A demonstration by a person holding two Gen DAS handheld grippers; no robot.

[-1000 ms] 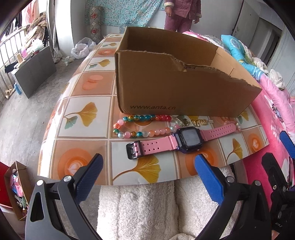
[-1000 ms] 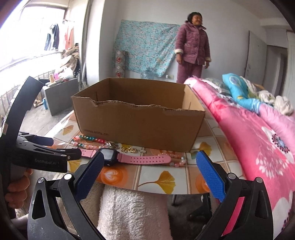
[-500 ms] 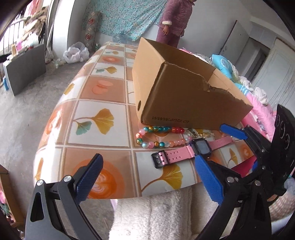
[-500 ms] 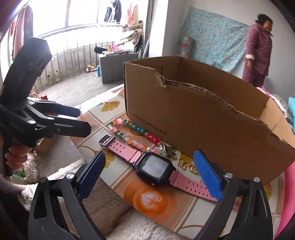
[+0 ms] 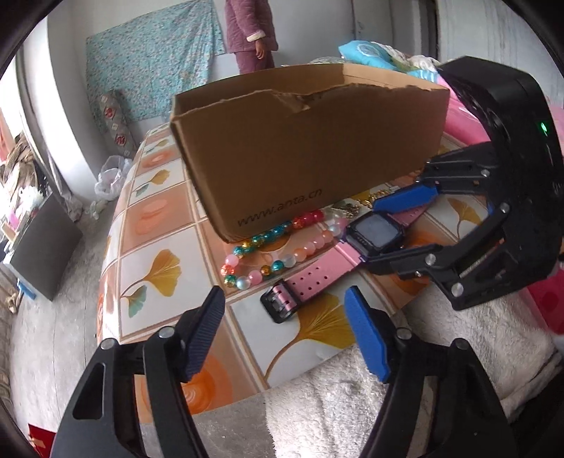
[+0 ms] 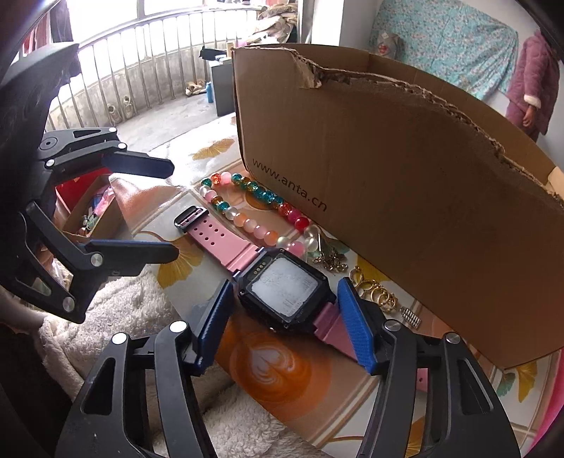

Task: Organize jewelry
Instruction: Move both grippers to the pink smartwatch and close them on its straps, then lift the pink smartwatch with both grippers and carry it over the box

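A pink-strapped watch (image 6: 285, 292) with a black square face lies on the tiled table in front of a torn cardboard box (image 6: 405, 176). My right gripper (image 6: 285, 310) straddles the watch face, jaws closing, pads close beside the case with a thin gap on each side. In the left wrist view the watch (image 5: 375, 234) lies between the right gripper's (image 5: 373, 232) fingers. My left gripper (image 5: 283, 310) hangs over the strap's black buckle end (image 5: 276, 306), jaws closing, pads clear of it. A multicoloured bead bracelet (image 6: 253, 208) lies between watch and box.
Gold rings and small charms (image 6: 373, 289) and a little spring (image 6: 410, 315) lie against the box's front wall. A white fluffy blanket (image 5: 352, 405) hangs at the table's near edge. A person in purple (image 5: 252, 31) stands at the back. Pink bedding is on the right.
Both grippers have come in on the watch and narrowed their jaws. The right one dropped over the watch face; the left one rolled and swung to the buckle end.
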